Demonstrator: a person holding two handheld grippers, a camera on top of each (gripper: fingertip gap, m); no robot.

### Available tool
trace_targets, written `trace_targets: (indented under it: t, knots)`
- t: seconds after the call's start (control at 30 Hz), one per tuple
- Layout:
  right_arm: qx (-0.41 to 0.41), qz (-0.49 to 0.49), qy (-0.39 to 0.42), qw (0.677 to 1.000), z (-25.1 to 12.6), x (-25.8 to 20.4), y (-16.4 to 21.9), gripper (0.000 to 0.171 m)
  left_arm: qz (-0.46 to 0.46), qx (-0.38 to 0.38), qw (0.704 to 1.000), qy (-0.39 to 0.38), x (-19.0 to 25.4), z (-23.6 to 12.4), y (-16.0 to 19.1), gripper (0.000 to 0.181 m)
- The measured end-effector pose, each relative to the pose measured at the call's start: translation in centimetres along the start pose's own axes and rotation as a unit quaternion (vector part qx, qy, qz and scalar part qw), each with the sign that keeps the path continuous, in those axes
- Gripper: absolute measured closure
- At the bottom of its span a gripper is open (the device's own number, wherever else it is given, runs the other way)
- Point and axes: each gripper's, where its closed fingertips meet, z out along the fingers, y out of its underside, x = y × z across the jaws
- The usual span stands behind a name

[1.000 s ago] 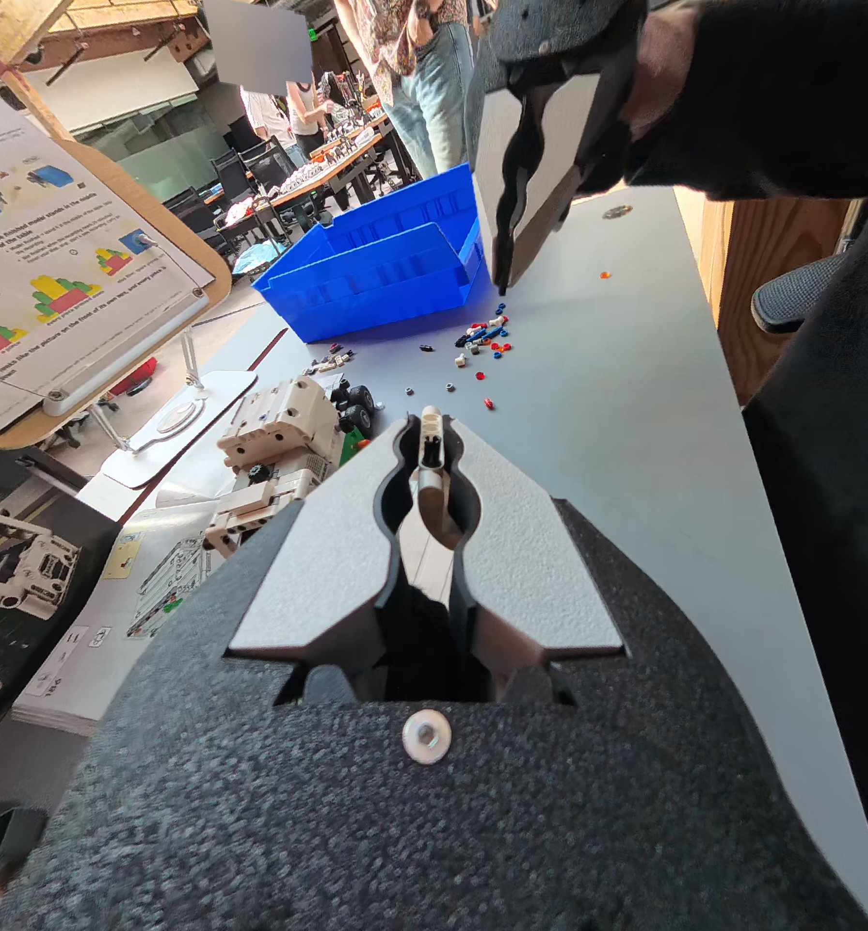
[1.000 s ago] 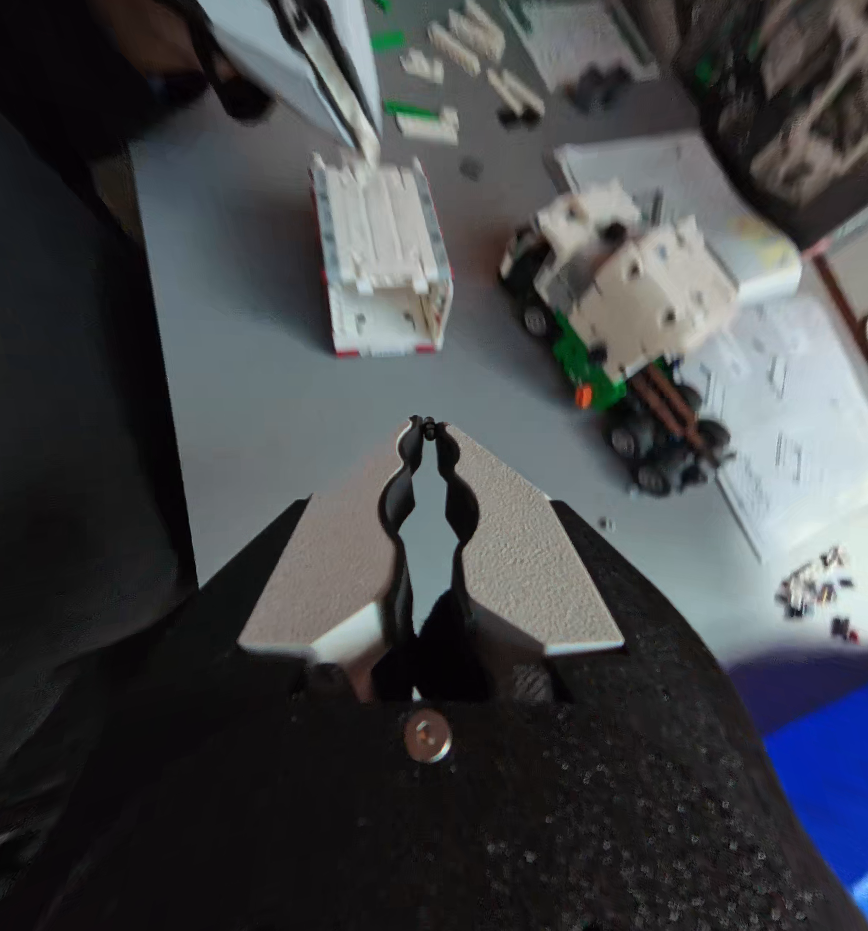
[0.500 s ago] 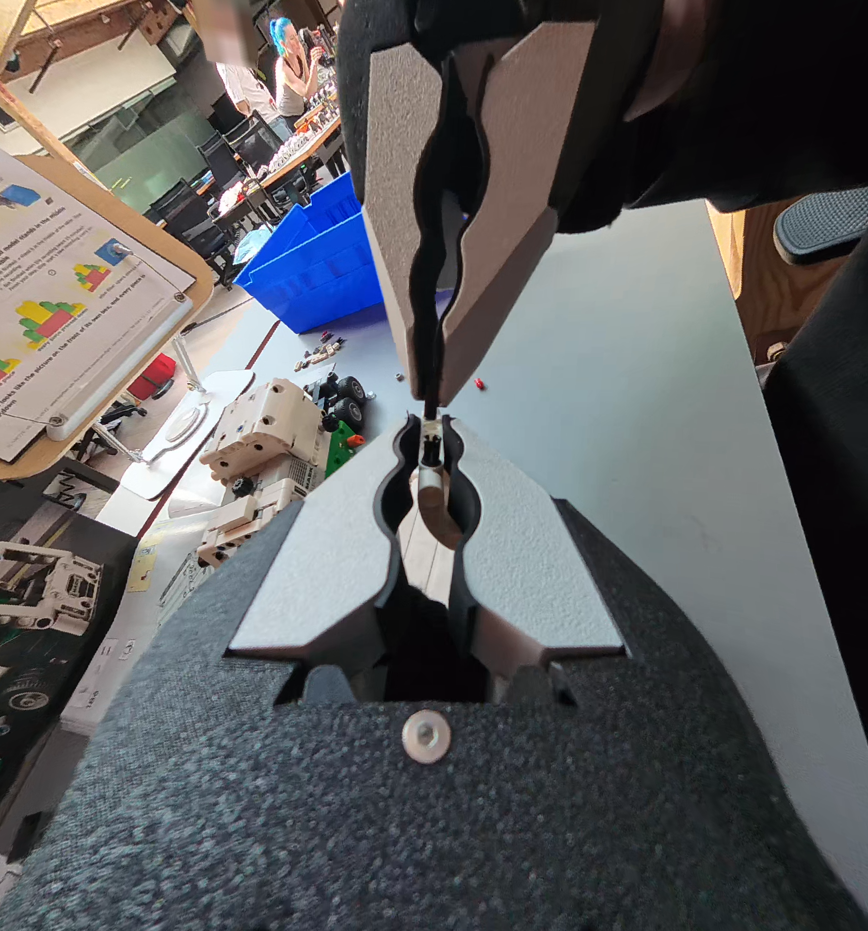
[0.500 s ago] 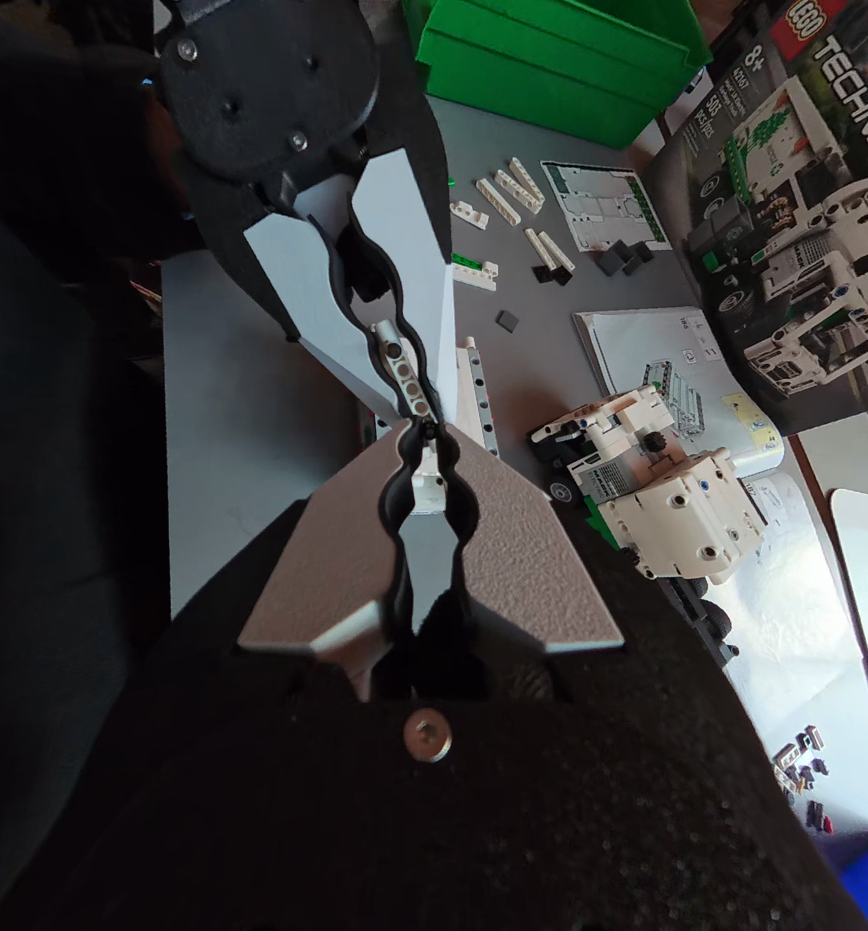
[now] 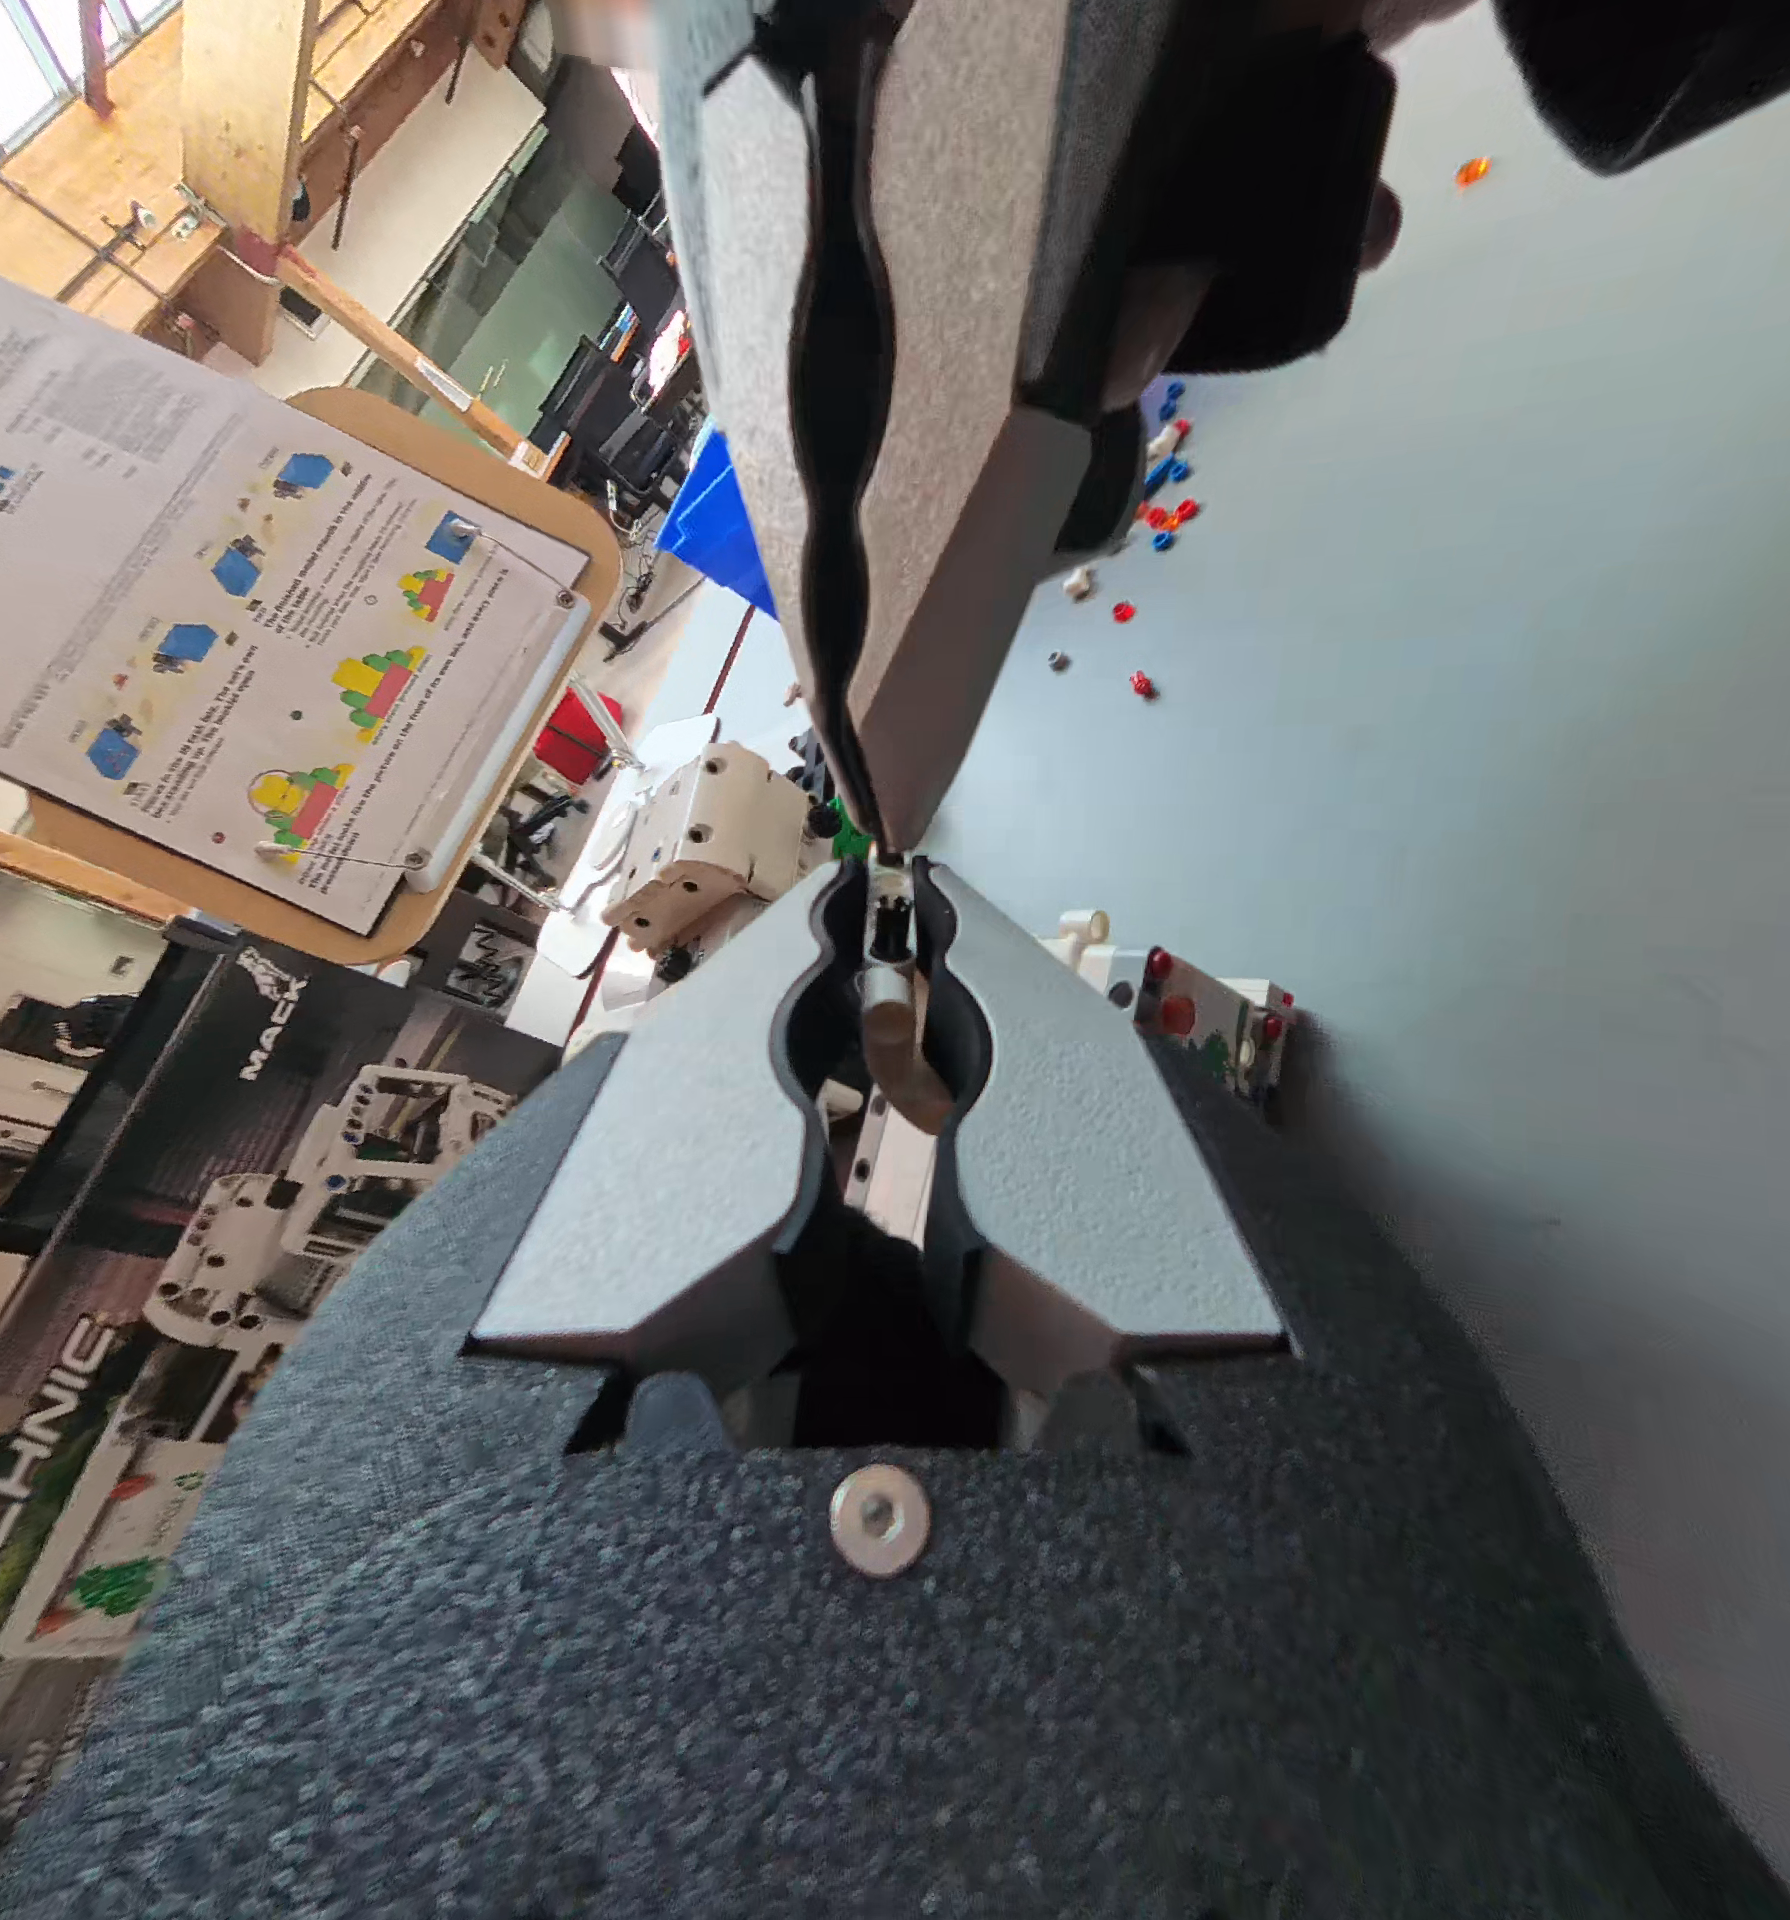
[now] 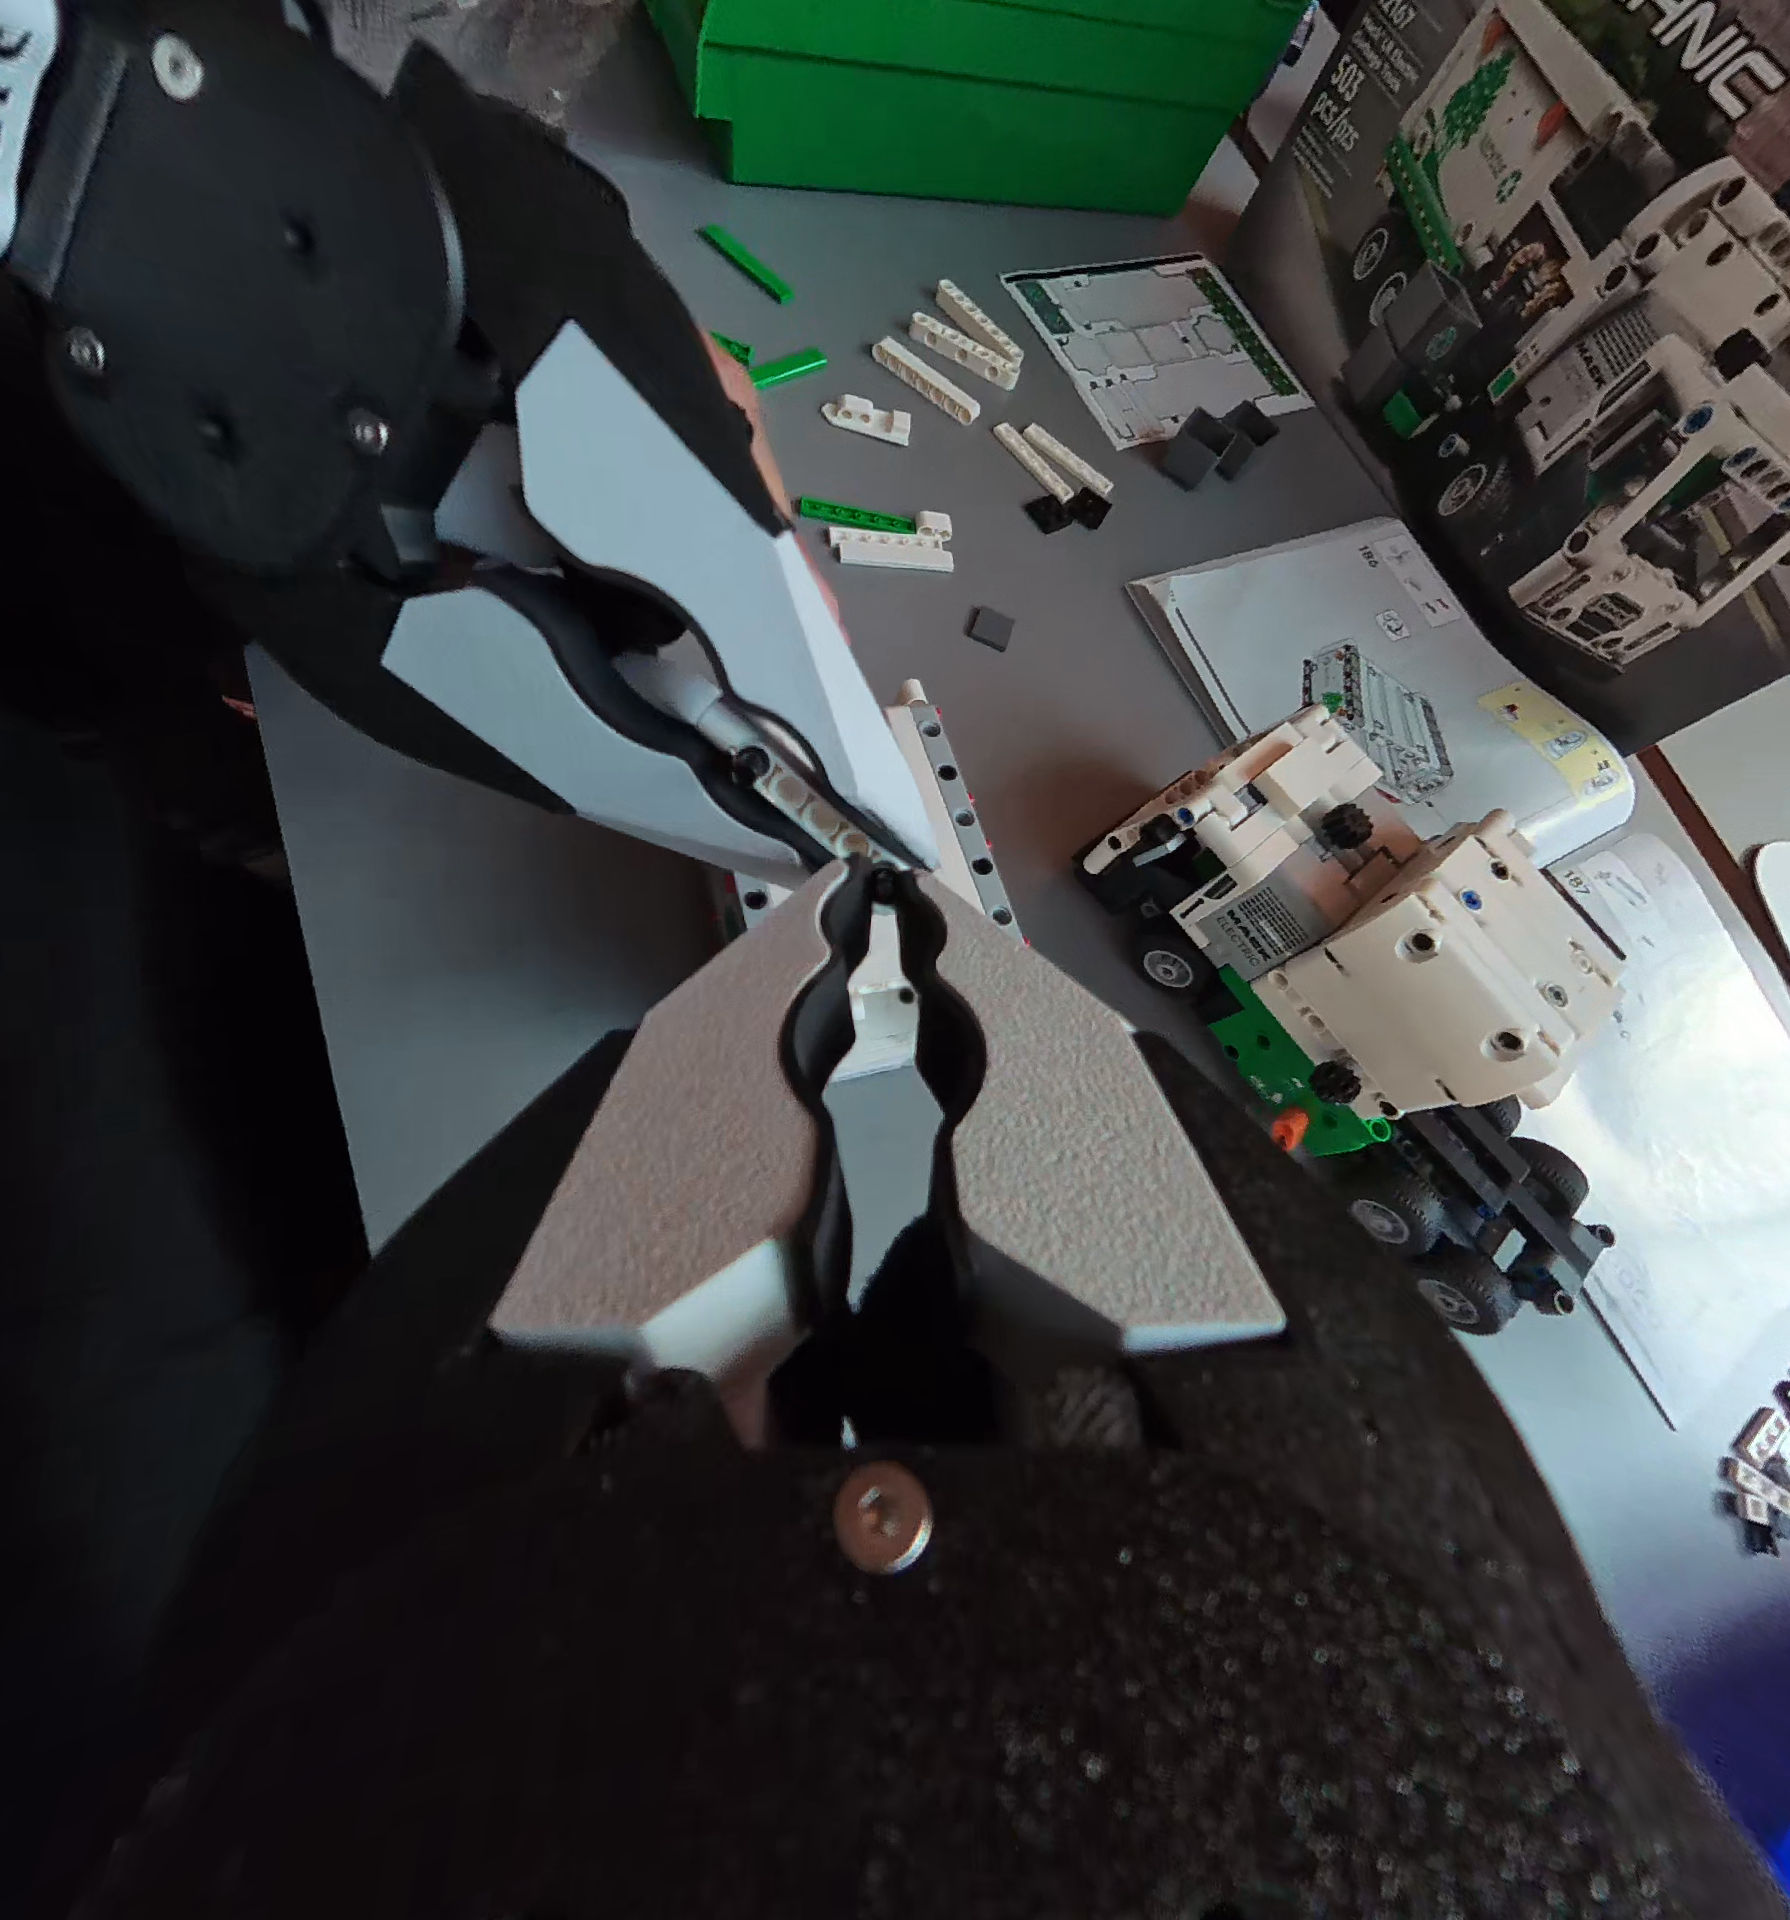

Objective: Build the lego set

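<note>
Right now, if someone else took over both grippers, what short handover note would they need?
Left gripper: shut on a pale holed beam, held above the table.
Right gripper: shut on a small black pin, tip to tip with the left, pin at the beam's end hole.
Done: truck cab and chassis assembled, standing by the open instruction booklet.
Left: seat the pin; loose white beams, green pieces and the white panel assembly are unattached.

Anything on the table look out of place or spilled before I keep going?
Nothing damaged. Small red and blue pieces lie scattered loose on the grey table rather than in the blue bin. The left gripper grips a white beam, tip to tip with the right gripper.
</note>
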Motion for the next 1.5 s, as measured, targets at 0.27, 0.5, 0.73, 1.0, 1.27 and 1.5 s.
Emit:
trace_targets:
  t: [0.27, 0.5, 0.73, 1.0, 1.27, 1.5]
  knots:
    - [0.042, 0.055, 0.023, 0.997, -0.1, 0.3, -0.4, 0.168, -0.014, 0.008, 1.0, -0.006, -0.2, 0.2, -0.4, 0.176]
    - [0.225, 0.096, 0.037, 0.969, -2.0, 0.5, -2.6, 0.168, -0.181, 0.103, 0.976, 0.057, -1.3, -0.7, -2.5, 0.177]
    - [0.265, 0.118, 0.031, 0.957, -1.6, 0.5, -2.5, 0.168, -0.155, 0.085, 0.983, 0.038, -1.0, -0.2, -2.0, 0.177]
    - [0.25, 0.115, 0.054, 0.96, -1.3, 0.9, -1.8, 0.168, -0.14, 0.073, 0.987, 0.027, -1.1, 0.0, -1.5, 0.177]
    - [0.234, 0.119, 0.048, 0.964, -1.1, 0.9, -1.4, 0.168, -0.132, 0.063, 0.989, 0.022, -1.0, 0.1, -1.3, 0.176]
    - [0.206, 0.13, 0.046, 0.969, -0.6, 0.8, -1.0, 0.168, -0.071, 0.033, 0.997, -0.007, -1.0, 0.1, -0.7, 0.176]
